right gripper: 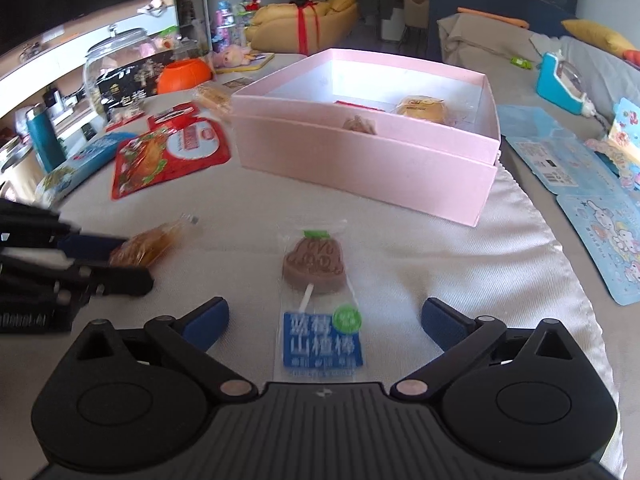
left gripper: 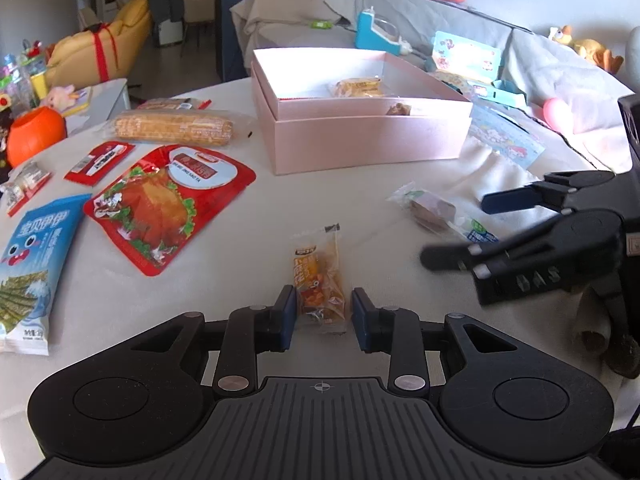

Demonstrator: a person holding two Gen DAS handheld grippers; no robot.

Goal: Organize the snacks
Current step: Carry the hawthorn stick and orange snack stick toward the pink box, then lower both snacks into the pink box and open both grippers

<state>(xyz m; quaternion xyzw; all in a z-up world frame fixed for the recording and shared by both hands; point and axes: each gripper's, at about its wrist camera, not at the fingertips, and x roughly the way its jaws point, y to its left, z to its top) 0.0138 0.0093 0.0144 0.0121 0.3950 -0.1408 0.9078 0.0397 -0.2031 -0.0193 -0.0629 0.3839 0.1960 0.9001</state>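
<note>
The worktop (left gripper: 224, 240), draped in a pale cloth, carried everything. The pink box (left gripper: 360, 140) stood open toward its far side with two wrapped snacks already inside, so it looked like the place the rest were meant to go. To the left lay the larger packets: a blue seaweed bag (left gripper: 30, 264), a red roast-chicken pouch (left gripper: 168, 204) and a sealed corn cob (left gripper: 174, 128), all well apart from both tools.

The left gripper (left gripper: 323, 314) had its jaws spread a little wider than the small orange snack packet (left gripper: 320, 280), which lay flat on the cloth between them; whether the pads already touched the wrapper could not be told. The right gripper (right gripper: 324, 318) had its jaws spread wide on either side of the hawthorn lollipop (right gripper: 316, 300), which lay flat, label end nearest the tool.

The likely troubles were these. Both wrappers were thin and slippery, so closing jaws could have pinched only loose film and let the snack slide out on the lift. A jaw pressed too low might have caught the cloth and dragged it. The lollipop's stick could have pivoted in a grip taken on the label end. The two tools worked close together, so a simultaneous reach toward the box risked a collision.
</note>
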